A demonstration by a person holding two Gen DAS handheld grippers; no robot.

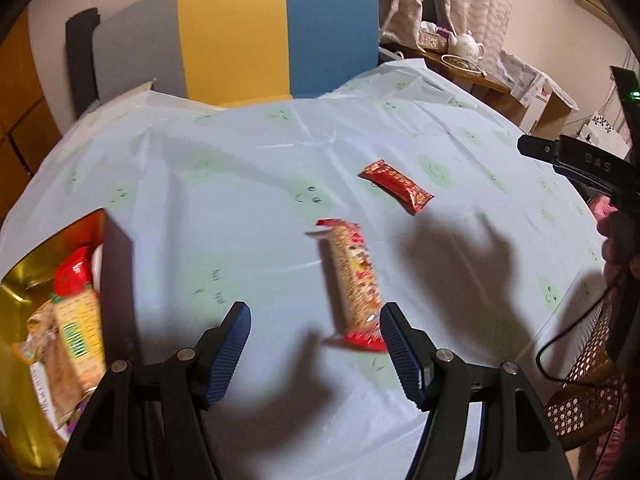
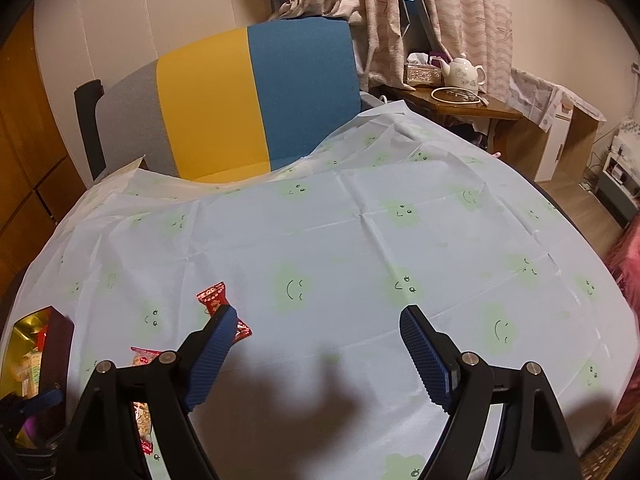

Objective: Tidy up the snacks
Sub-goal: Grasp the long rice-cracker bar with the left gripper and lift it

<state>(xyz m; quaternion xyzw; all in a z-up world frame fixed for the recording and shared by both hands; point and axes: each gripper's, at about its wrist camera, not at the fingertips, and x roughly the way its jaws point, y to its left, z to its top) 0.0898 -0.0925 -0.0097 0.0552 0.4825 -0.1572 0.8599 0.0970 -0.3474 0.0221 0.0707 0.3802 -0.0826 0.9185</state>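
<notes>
A long snack bar (image 1: 354,280) with red ends lies on the tablecloth, its near end beside the right finger of my left gripper (image 1: 316,328), which is open and empty. A smaller red snack packet (image 1: 396,186) lies farther back. A gold-lined box (image 1: 24,300) at the left holds several snack packets (image 1: 76,320). In the right wrist view my right gripper (image 2: 316,332) is open and empty above the cloth. The red packet (image 2: 216,298) sits behind its left finger. The long bar (image 2: 142,400) is partly hidden by the gripper frame. The box (image 2: 60,332) is at the far left.
A pale tablecloth (image 1: 248,216) with green smiley prints covers the round table. A grey, yellow and blue chair (image 1: 232,36) stands behind it. A side table (image 2: 460,106) with a white teapot (image 2: 464,70) is at the back right. The right gripper's handle (image 1: 592,164) and cable show at the right.
</notes>
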